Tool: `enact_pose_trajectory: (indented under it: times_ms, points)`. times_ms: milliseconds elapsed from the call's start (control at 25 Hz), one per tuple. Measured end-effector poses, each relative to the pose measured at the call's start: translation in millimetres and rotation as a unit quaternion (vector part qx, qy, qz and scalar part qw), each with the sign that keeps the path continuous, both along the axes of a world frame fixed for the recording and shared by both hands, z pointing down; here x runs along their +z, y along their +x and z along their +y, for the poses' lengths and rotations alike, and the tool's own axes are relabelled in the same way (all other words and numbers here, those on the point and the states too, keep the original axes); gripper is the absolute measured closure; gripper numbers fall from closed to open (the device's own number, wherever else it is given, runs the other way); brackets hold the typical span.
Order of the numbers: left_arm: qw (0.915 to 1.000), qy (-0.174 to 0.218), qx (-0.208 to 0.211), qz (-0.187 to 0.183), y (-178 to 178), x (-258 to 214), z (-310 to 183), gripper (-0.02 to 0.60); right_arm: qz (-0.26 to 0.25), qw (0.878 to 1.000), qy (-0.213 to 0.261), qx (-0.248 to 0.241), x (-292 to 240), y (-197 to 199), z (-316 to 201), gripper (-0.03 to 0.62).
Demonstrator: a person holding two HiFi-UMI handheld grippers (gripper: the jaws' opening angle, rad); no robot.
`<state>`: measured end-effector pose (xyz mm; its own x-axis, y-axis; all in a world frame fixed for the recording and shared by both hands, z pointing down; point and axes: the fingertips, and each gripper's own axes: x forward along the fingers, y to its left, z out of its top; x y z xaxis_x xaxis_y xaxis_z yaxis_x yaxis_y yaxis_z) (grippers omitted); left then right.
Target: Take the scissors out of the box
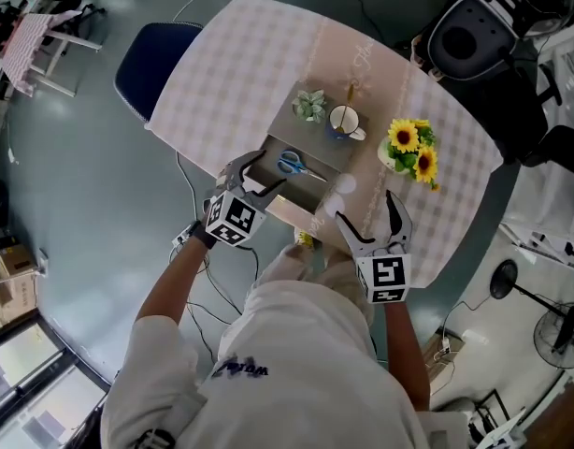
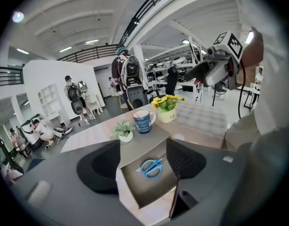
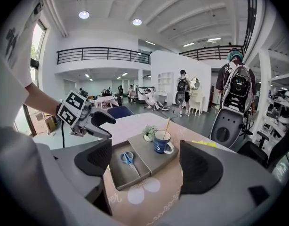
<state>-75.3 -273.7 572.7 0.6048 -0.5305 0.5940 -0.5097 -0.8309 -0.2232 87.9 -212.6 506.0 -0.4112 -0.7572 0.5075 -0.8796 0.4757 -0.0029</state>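
Blue-handled scissors (image 1: 291, 165) (image 2: 152, 167) (image 3: 128, 158) lie flat in the open tray of a grey box (image 1: 299, 195) (image 2: 135, 194) (image 3: 117, 179) on the table. My left gripper (image 1: 260, 176) (image 2: 144, 164) hangs open just over the tray's near left corner, its jaws framing the scissors without touching them. My right gripper (image 1: 366, 208) (image 3: 144, 161) is open too, above the tablecloth to the right of the box, with nothing between its pads. Each gripper shows in the other's view: the right gripper (image 2: 201, 72) and the left gripper (image 3: 98, 121).
On the box's closed grey half stand a small potted plant (image 1: 311, 106) and a blue mug (image 1: 344, 122) with a stick in it. A sunflower pot (image 1: 410, 151) sits to the right on the checked tablecloth (image 1: 222, 82). A blue chair (image 1: 151, 59) stands at the table's left.
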Motion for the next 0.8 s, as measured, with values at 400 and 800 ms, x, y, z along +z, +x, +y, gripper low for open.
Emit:
enact_pose_trajectory:
  times_ms: [400,800]
  points:
    - [0.9937,-0.049,0.076,-0.066,10,76,-7,0.372,0.02,0.996,-0.083,0.007,71,20,10,0.208]
    - [0.977,-0.062,0.145,-0.144,23,130,-23,0.374,0.039,0.991,-0.127,-0.001,115,31,16,0.256]
